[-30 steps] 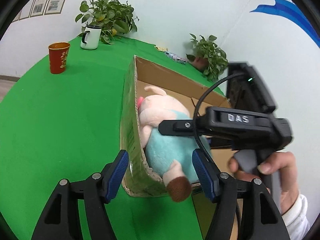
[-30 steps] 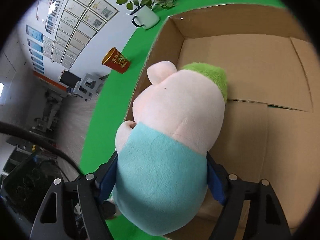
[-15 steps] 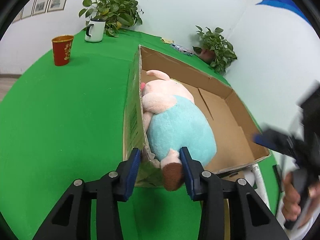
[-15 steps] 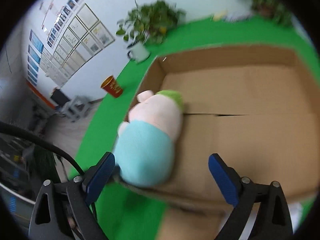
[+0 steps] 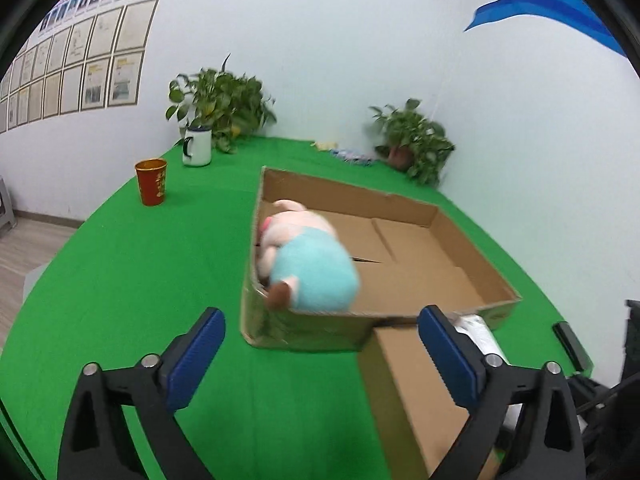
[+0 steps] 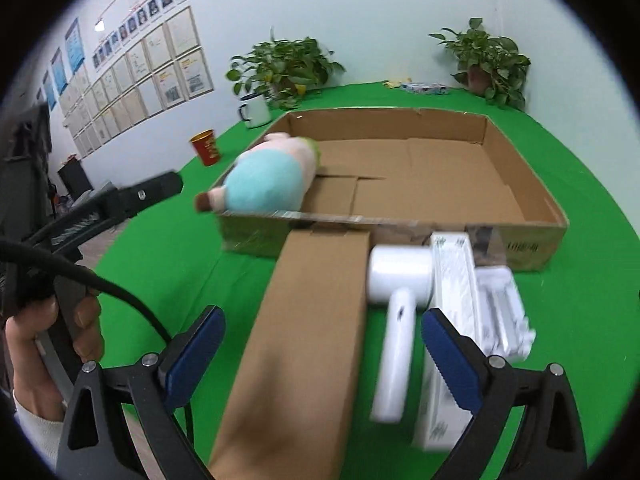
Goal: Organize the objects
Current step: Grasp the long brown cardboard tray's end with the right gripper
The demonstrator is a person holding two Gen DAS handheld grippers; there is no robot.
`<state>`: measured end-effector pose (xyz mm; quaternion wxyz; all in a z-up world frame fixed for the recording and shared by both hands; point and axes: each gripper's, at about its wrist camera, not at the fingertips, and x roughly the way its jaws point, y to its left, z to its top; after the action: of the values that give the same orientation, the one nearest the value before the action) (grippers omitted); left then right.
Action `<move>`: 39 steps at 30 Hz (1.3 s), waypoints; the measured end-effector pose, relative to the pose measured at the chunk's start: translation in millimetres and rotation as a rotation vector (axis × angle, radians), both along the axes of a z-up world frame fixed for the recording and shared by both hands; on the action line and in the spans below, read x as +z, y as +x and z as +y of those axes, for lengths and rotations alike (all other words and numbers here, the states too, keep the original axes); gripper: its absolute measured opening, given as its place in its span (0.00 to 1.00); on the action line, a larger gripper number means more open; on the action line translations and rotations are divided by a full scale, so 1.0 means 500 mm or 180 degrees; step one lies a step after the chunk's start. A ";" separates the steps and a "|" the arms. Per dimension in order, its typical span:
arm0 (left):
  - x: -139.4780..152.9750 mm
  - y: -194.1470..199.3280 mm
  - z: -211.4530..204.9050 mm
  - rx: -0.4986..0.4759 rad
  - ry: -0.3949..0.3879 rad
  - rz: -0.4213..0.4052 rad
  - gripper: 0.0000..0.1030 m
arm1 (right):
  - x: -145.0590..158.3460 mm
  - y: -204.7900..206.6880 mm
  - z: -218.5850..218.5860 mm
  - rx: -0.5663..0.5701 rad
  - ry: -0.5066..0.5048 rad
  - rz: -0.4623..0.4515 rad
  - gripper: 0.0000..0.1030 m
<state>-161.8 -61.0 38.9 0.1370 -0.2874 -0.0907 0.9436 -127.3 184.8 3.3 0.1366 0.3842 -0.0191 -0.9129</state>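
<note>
Plush pig [image 5: 308,268] sits in the big cardboard box [image 5: 472,248], tucked hard into the near-left corner, one brown foot poking over the front wall, about twelve o'clock from the left gripper [image 5: 318,354] in its wrist view. That corner spot looks sensible: it leaves the rest of the box floor bare for what's yet to go in.

Left gripper's jaws have just been opening and stand spread wide, nothing between them but green surface [image 5: 132,280] and the box's front wall beyond. No contact with the toy. Right gripper [image 6: 320,360] likewise has its jaws spread and empty, and they've just been opening too.

Over in the right wrist view, here's the queue: a long brown carton [image 6: 304,340] lying lengthwise toward the box at twelve o'clock, a white hair dryer [image 6: 396,320] just beside it at one o'clock, and white packaged items [image 6: 480,304] next to that at two. All are outside the box, lined up against its front wall, handy for the next pick. The picture is blurred, so labels can't be read.

The person's left hand [image 6: 48,344] shows at nine o'clock, wrapped round its tool's handle.

My read: one item stowed, several to go, and the dryer or carton looks the likely next target.
</note>
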 end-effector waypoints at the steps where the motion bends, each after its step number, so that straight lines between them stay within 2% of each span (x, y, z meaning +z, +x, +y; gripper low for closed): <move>1: 0.001 0.020 0.010 -0.0031 0.0030 0.0011 0.95 | -0.004 0.008 -0.005 0.0030 0.0022 -0.0008 0.96; 4: -0.010 0.063 0.035 -0.0137 0.0065 -0.0073 0.95 | -0.022 0.044 -0.018 0.0101 0.0103 -0.0095 0.96; 10: -0.073 0.111 0.062 -0.0241 0.0139 -0.0390 0.95 | -0.052 0.099 -0.033 0.0132 0.0185 -0.0239 0.96; 14: -0.108 0.110 0.074 -0.0334 0.0243 -0.0592 0.95 | -0.073 0.109 -0.040 0.0107 0.0301 -0.0312 0.96; 20: -0.150 0.086 0.078 -0.0467 0.0410 -0.0815 0.95 | -0.098 0.105 -0.041 0.0074 0.0202 -0.0395 0.96; 24: -0.158 0.070 0.083 -0.0618 0.0491 -0.0848 0.95 | -0.116 0.103 -0.059 0.0164 0.0260 -0.0473 0.96; 28: -0.164 0.066 0.072 -0.0613 0.0579 -0.0879 0.95 | -0.117 0.107 -0.067 0.0196 0.0311 -0.0367 0.89; 34: -0.194 0.066 0.032 -0.0564 0.0794 -0.1006 0.95 | -0.114 0.112 -0.047 0.0163 0.0155 -0.0334 0.87; 39: -0.216 0.064 0.024 -0.0605 0.0908 -0.1164 0.96 | -0.108 0.107 -0.025 0.0247 -0.0357 -0.0479 0.86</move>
<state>-129.6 -48.9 -69.2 0.2455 -0.4384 -0.2188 0.8365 -73.6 172.4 -50.5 0.1912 0.4438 -0.0655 -0.8730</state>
